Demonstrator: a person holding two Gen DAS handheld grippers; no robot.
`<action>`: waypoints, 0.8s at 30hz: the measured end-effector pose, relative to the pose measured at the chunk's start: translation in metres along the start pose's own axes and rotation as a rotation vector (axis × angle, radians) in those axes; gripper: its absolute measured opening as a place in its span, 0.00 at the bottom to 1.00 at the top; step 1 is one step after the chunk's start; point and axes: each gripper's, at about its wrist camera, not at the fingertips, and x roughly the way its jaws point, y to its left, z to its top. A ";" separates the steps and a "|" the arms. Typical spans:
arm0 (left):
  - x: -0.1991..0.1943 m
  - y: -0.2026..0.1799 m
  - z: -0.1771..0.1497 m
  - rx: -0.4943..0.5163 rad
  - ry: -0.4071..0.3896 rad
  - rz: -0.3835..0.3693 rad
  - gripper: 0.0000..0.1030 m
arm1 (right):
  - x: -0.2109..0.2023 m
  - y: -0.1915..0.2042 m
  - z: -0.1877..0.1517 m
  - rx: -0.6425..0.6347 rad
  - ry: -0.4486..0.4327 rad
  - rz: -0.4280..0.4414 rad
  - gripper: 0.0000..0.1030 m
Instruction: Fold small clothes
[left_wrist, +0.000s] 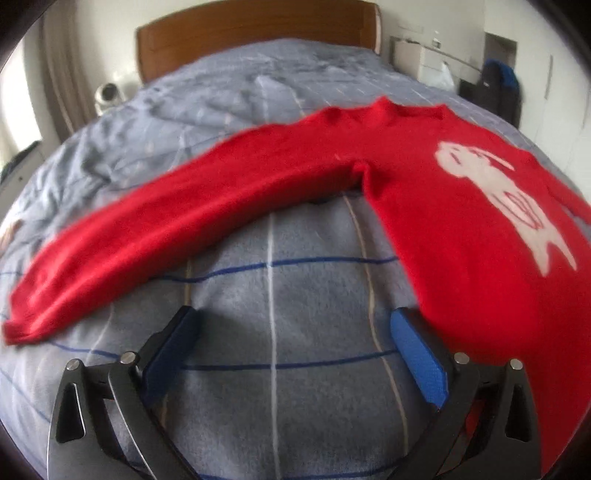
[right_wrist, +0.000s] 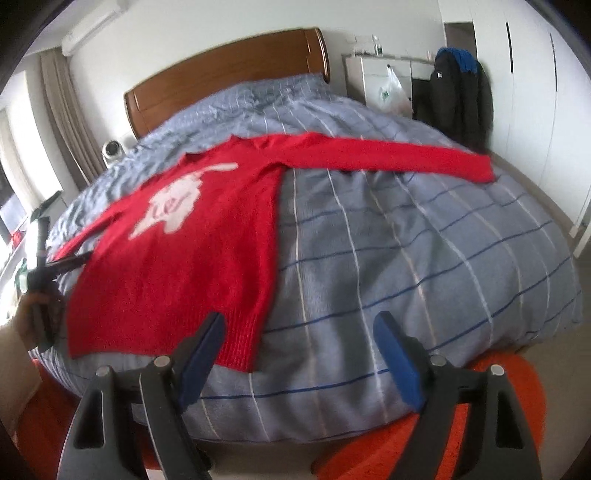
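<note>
A red sweater (right_wrist: 173, 258) with a white motif lies flat on the grey checked bedcover (right_wrist: 406, 258), sleeves spread to both sides.

Left gripper (left_wrist: 291, 325): jaws set wide apart, nothing between the blue pads (left_wrist: 417, 354). It hangs over bare bedcover below the left sleeve; the sweater's side edge lies just beside the right-hand finger.

Right gripper (right_wrist: 299, 328): jaws set wide apart, empty. It hangs over the bedcover at the sweater's lower right hem corner; contact between the left-hand finger and the hem cannot be determined.
</note>
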 end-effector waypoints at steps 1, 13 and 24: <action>-0.001 -0.003 -0.002 0.016 -0.004 0.014 1.00 | 0.003 0.001 0.000 0.001 0.011 -0.004 0.79; -0.002 0.001 -0.009 0.022 -0.042 -0.016 1.00 | 0.019 0.020 0.000 -0.069 0.065 -0.047 0.79; -0.002 0.001 -0.009 0.022 -0.042 -0.016 1.00 | 0.032 0.018 0.002 -0.033 0.099 -0.061 0.79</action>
